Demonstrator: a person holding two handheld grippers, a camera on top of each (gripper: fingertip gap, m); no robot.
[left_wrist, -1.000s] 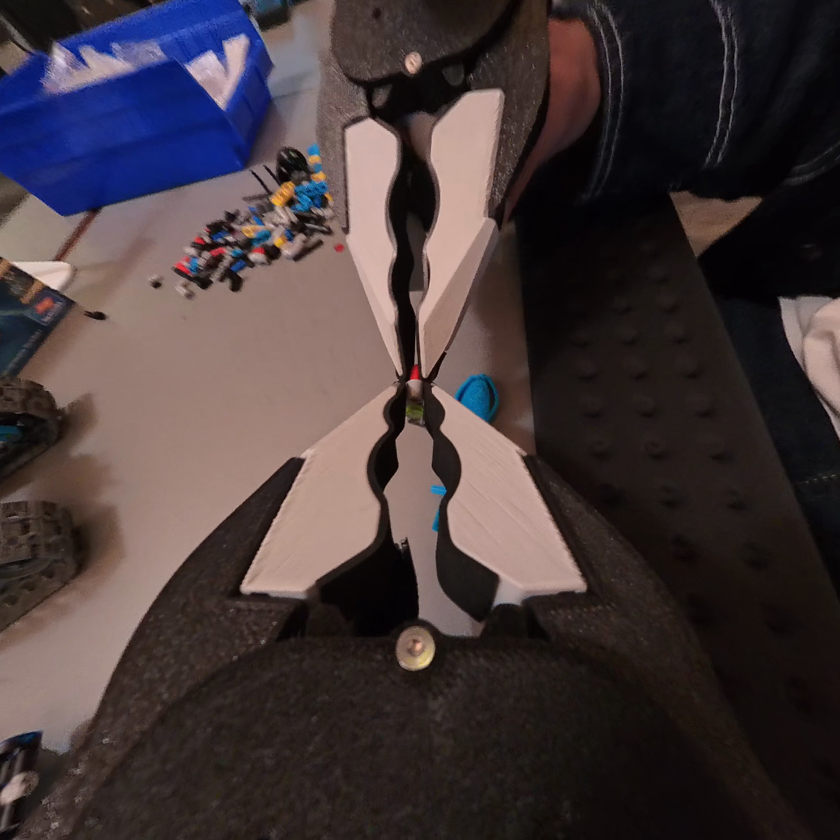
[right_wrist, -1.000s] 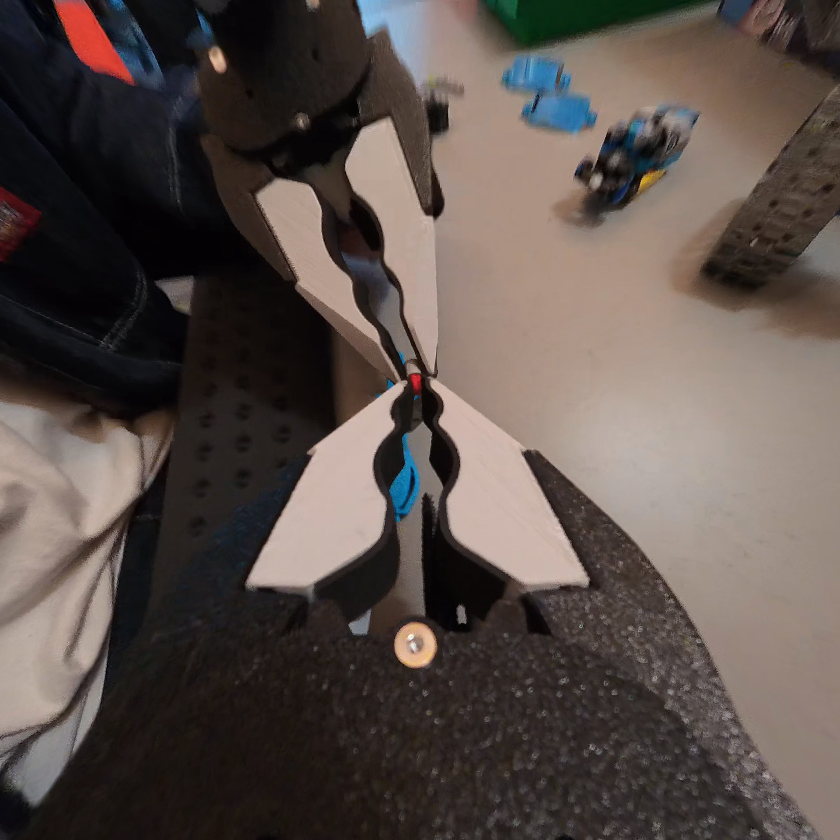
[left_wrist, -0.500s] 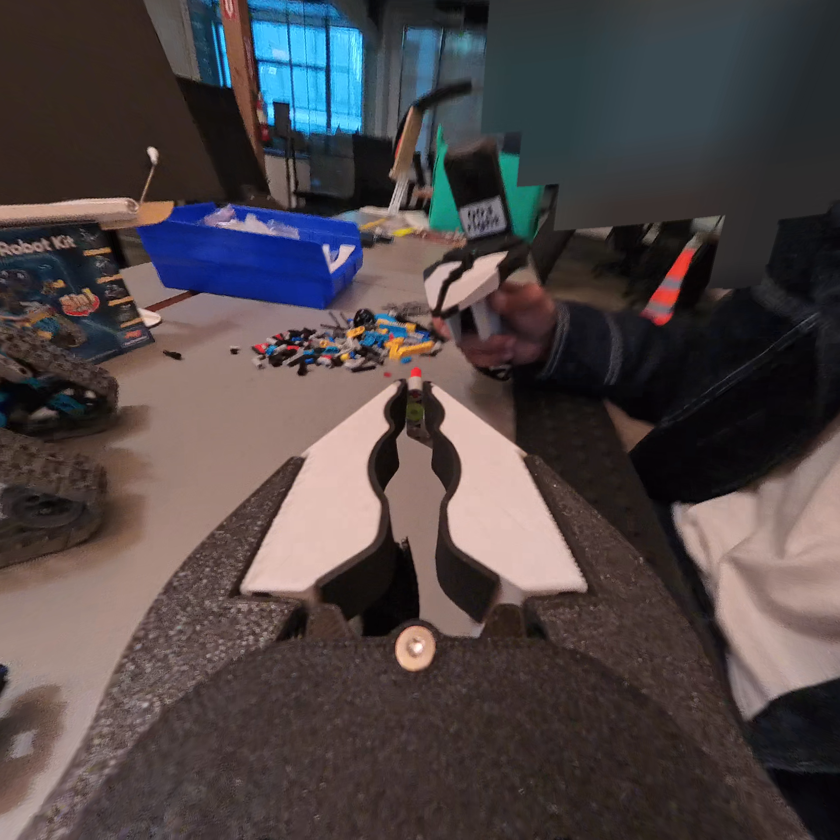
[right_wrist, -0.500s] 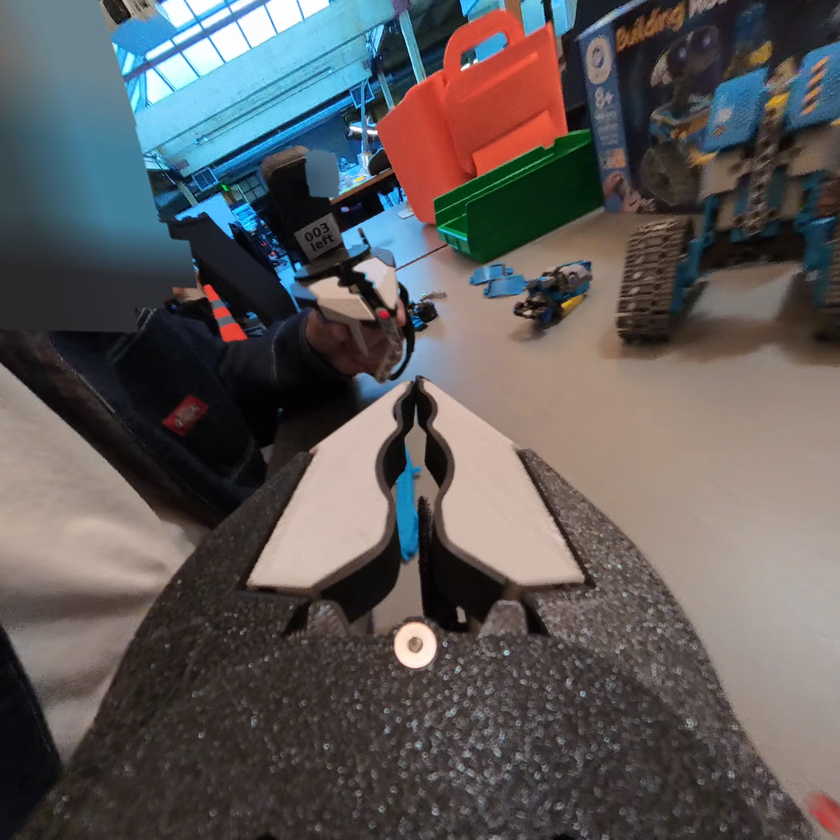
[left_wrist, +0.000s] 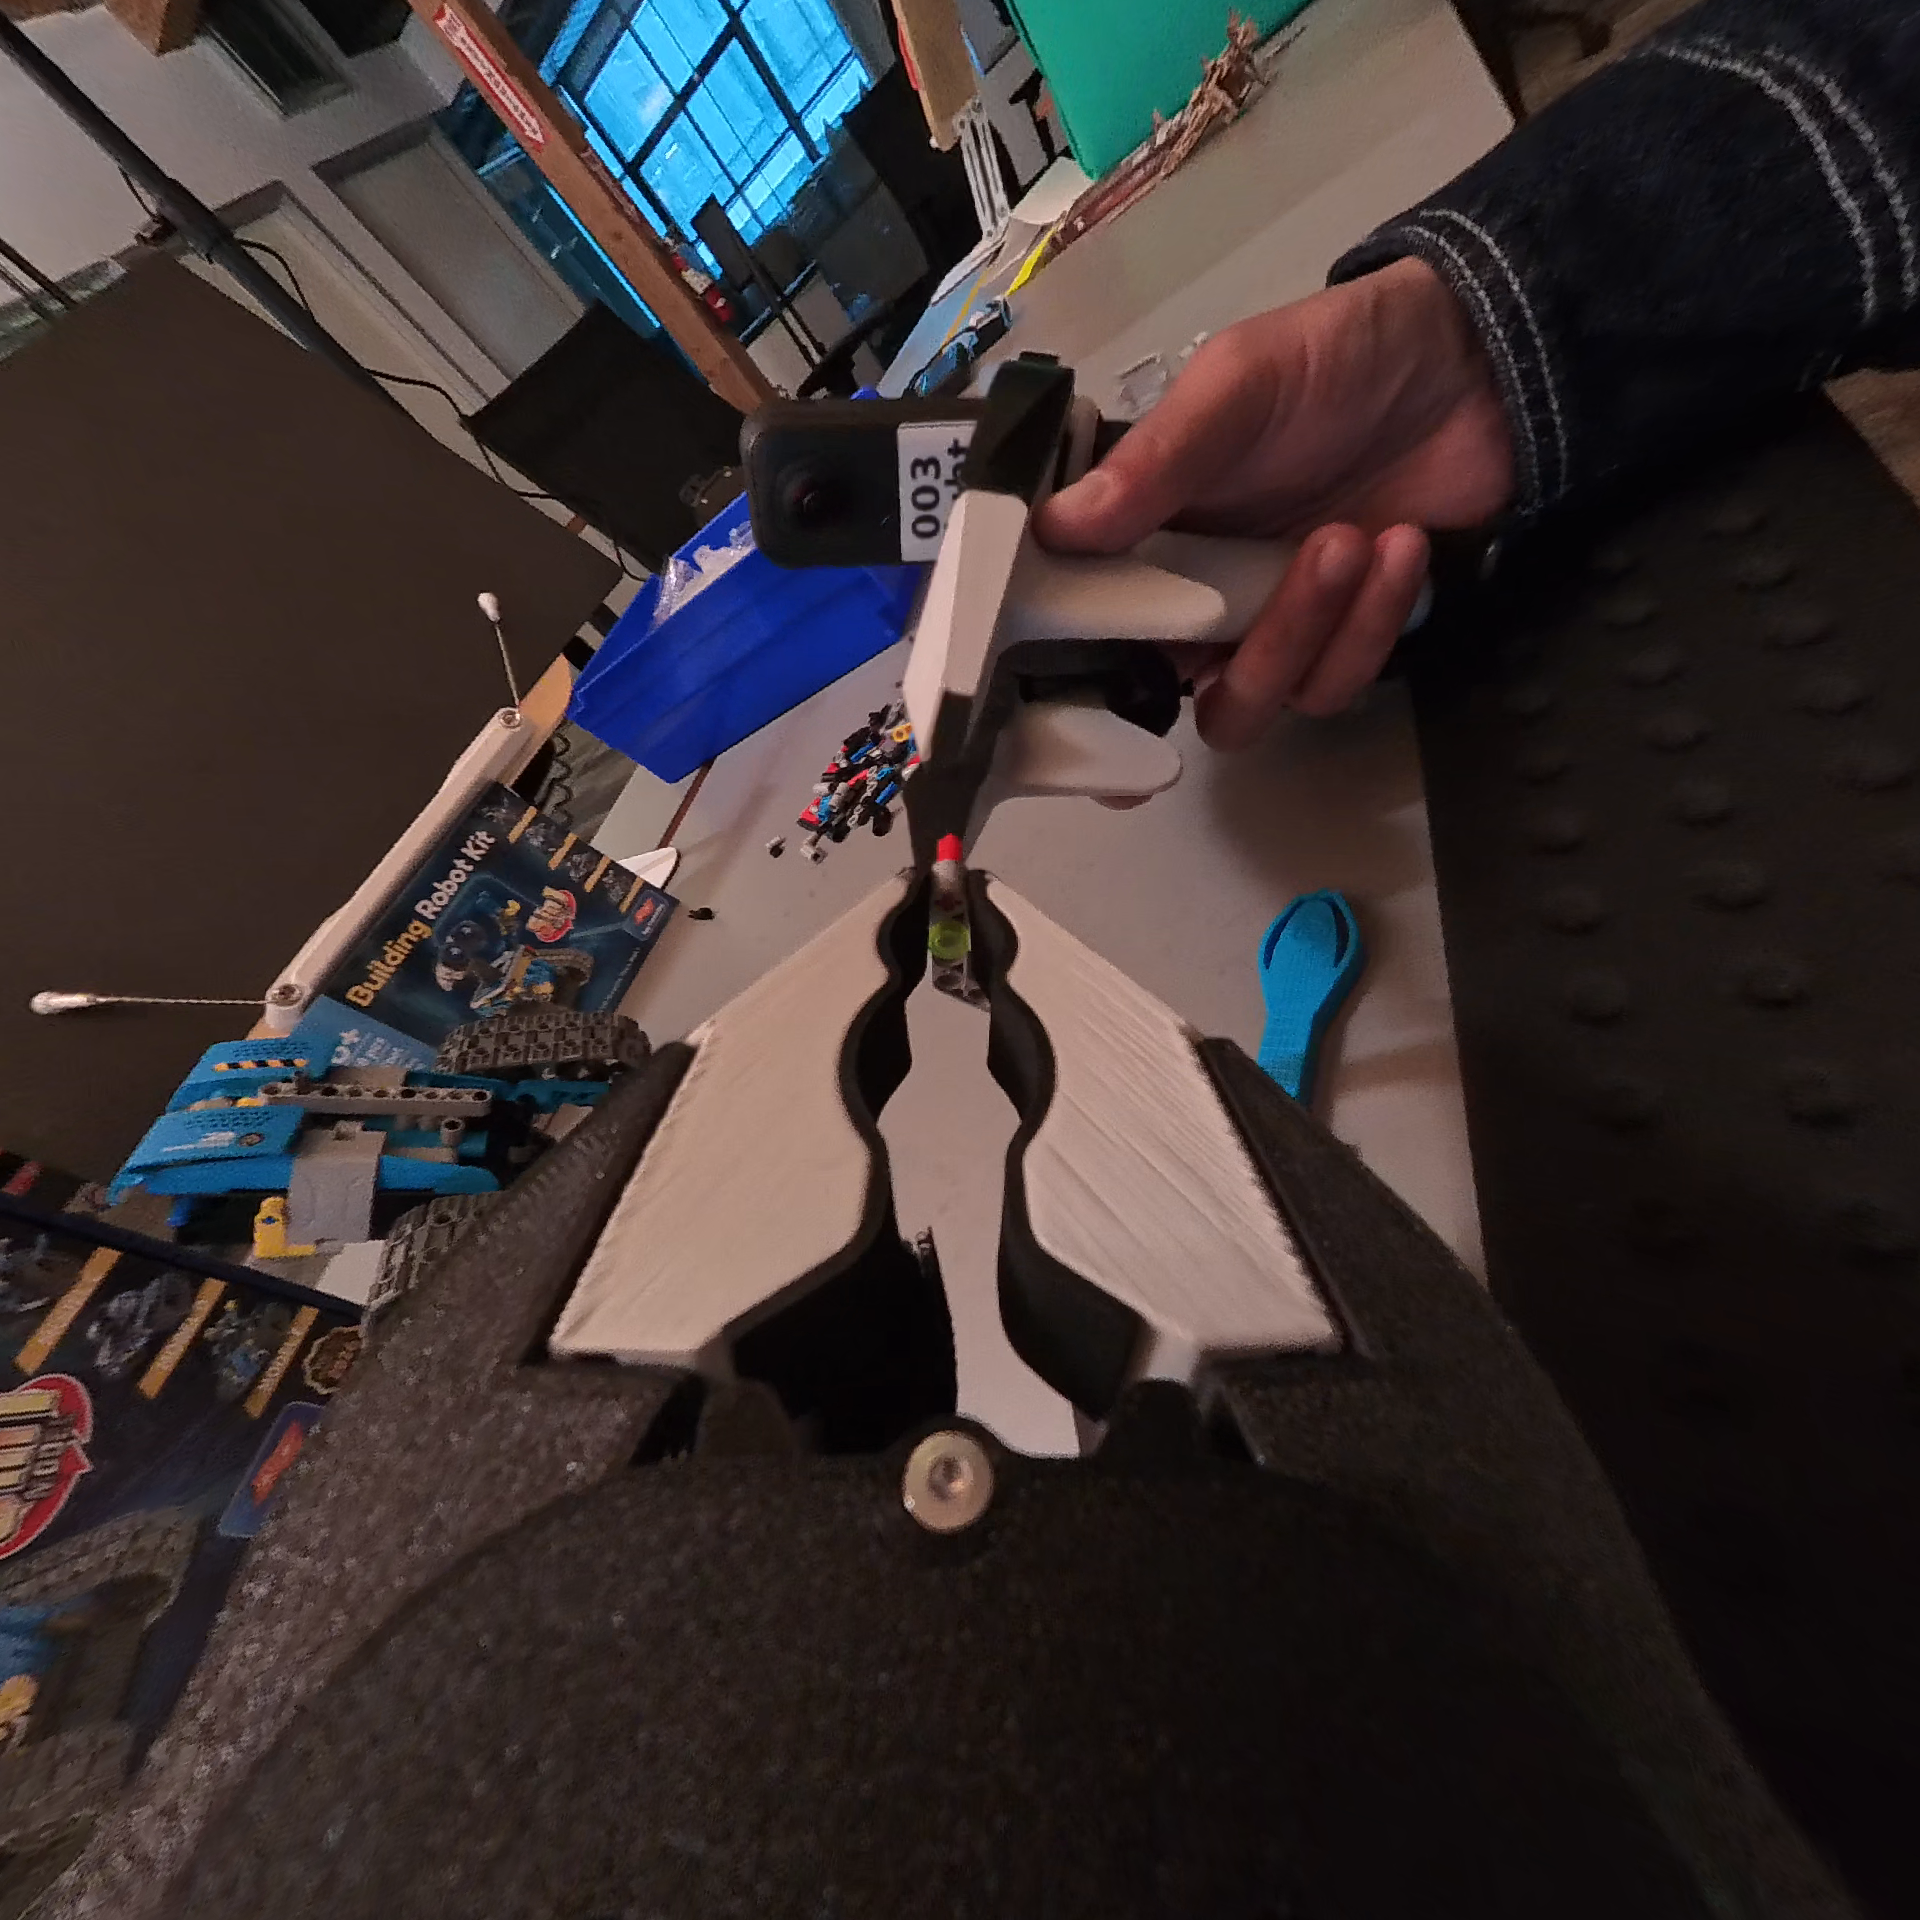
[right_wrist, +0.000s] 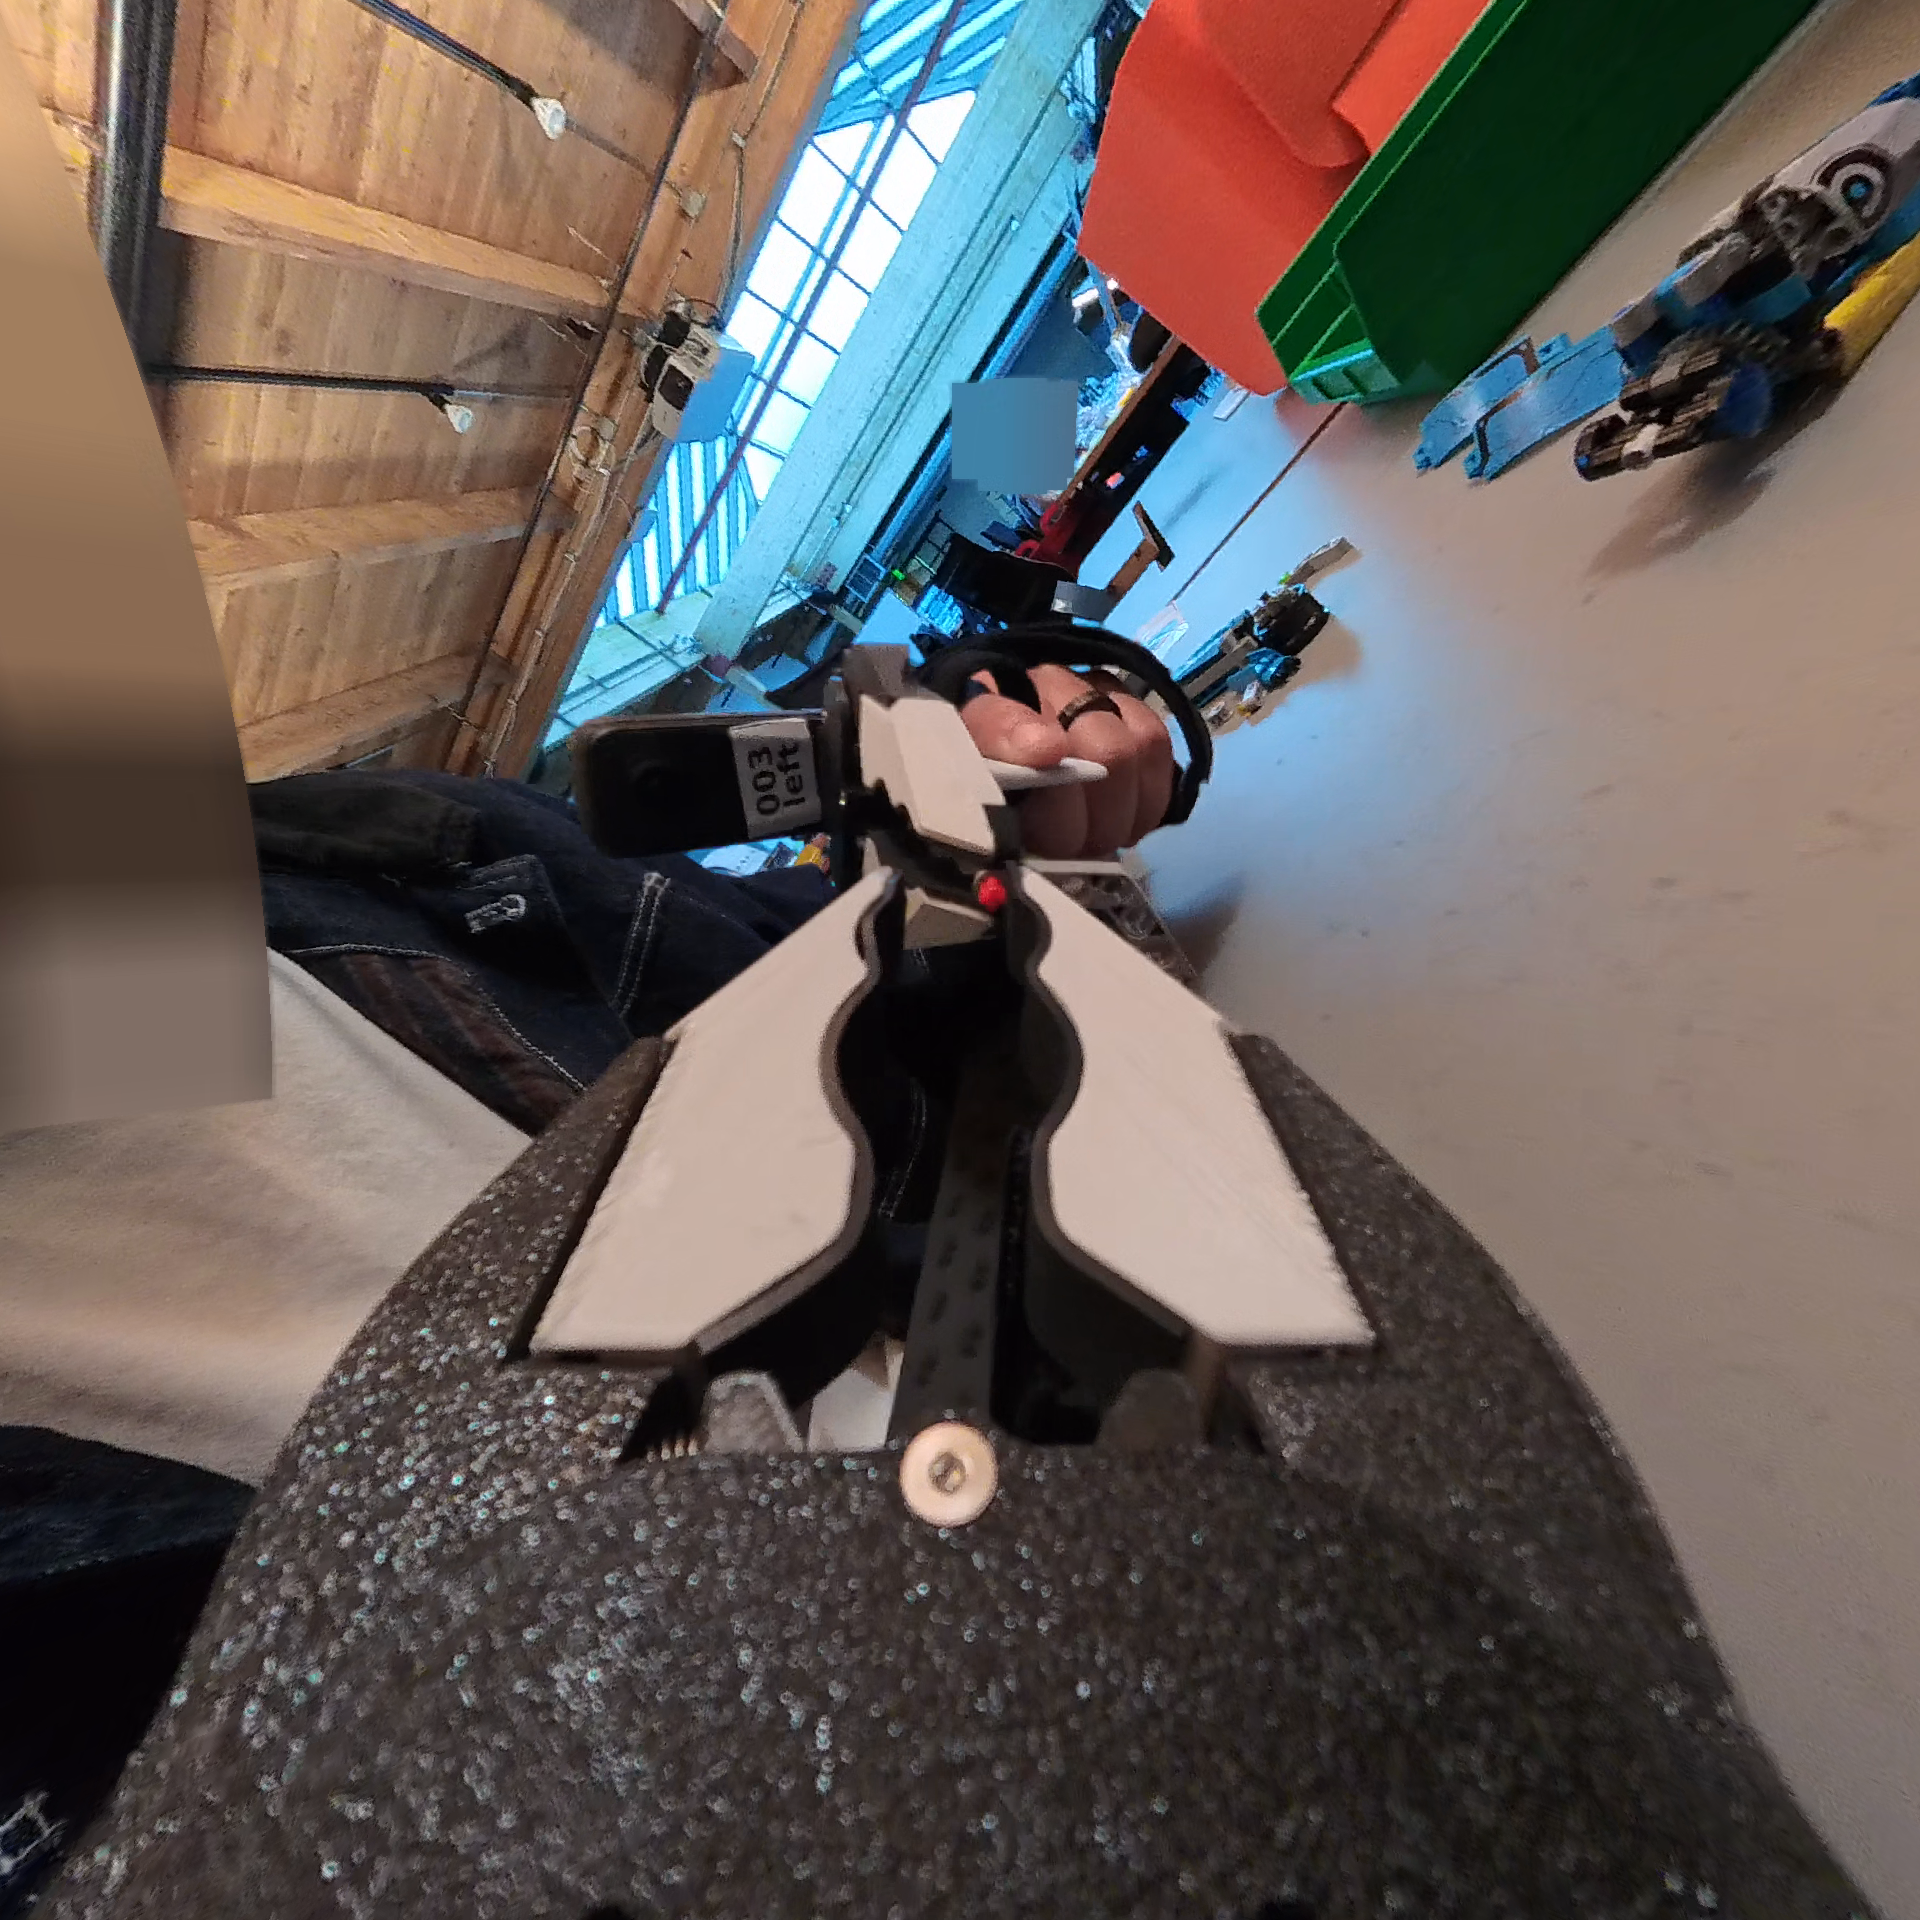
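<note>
— What do we have in the left gripper (left_wrist: 943, 885)?

— At mid-frame in the left wrist view its jaws are nearly closed on a small grey piece (left_wrist: 951, 966). The piece carries a lime ring, and its red tip (left_wrist: 945, 850) pokes out past the fingertips. It is held off the table (left_wrist: 1143, 883), not lying on it.

— And the right gripper (right_wrist: 951, 894)?

— It comes in from the upper right of that view, gripped by a hand (left_wrist: 1299, 499), and its tips meet the red tip. In its own view the jaws stand a narrow way apart, with the red tip just inside the right-hand finger. We cannot tell whether they pinch it or only frame it.

— So the two grippers are nose to nose?

— Yes, tip against tip, with the piece between them.

— What lies around them?

— A pile of loose parts (left_wrist: 857, 774) sits just above centre. Beyond it, toward the upper left, is a blue bin (left_wrist: 727, 644). A blue tool (left_wrist: 1304, 966) lies on the table right of centre.
</note>
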